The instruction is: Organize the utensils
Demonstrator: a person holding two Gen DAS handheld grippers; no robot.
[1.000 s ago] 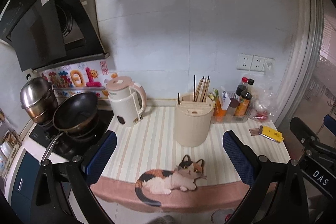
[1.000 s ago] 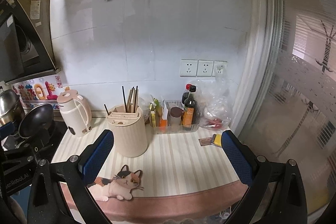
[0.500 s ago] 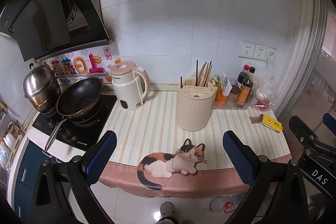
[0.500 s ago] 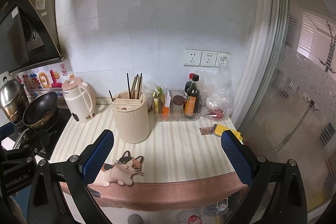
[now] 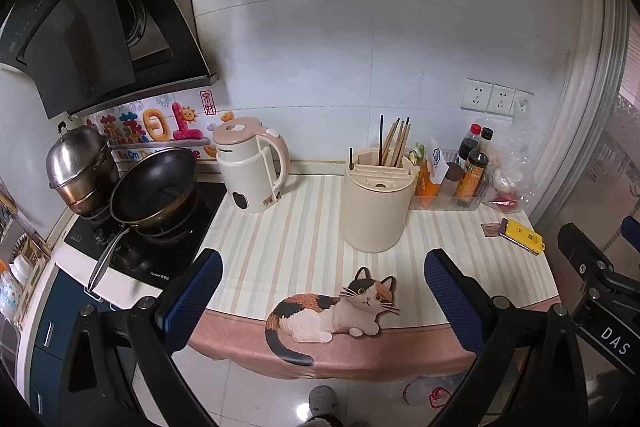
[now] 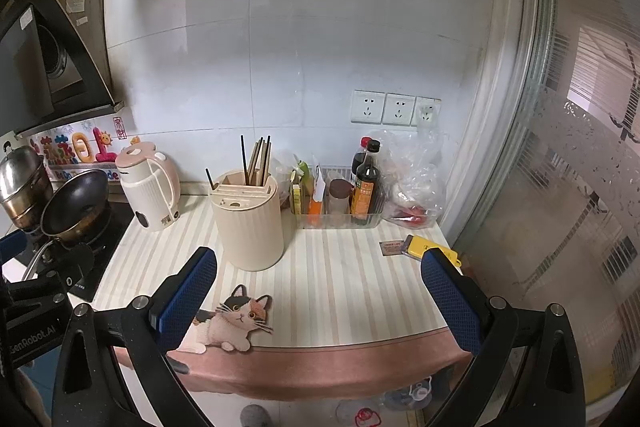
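Both grippers, left (image 5: 322, 301) and right (image 6: 318, 301), spread wide, empty; neighbouring rigs read "DAS", "GenRobot.AI"; chopsticks (image 6: 258, 159) upright in holder (image 6: 248, 221).

Striped countertop (image 6: 352, 291) with pink front edge and cat motif (image 6: 236, 323). Cream utensil holder (image 6: 248, 223), chopsticks (image 6: 258, 161) upright in its rear slot. Pink-lidded kettle (image 6: 150, 187) to its left; clear tray of bottles (image 6: 340, 203) to its right. Yellow object (image 6: 418, 245) near the right edge. Right gripper (image 6: 318, 301) spread wide, empty, short of the counter.
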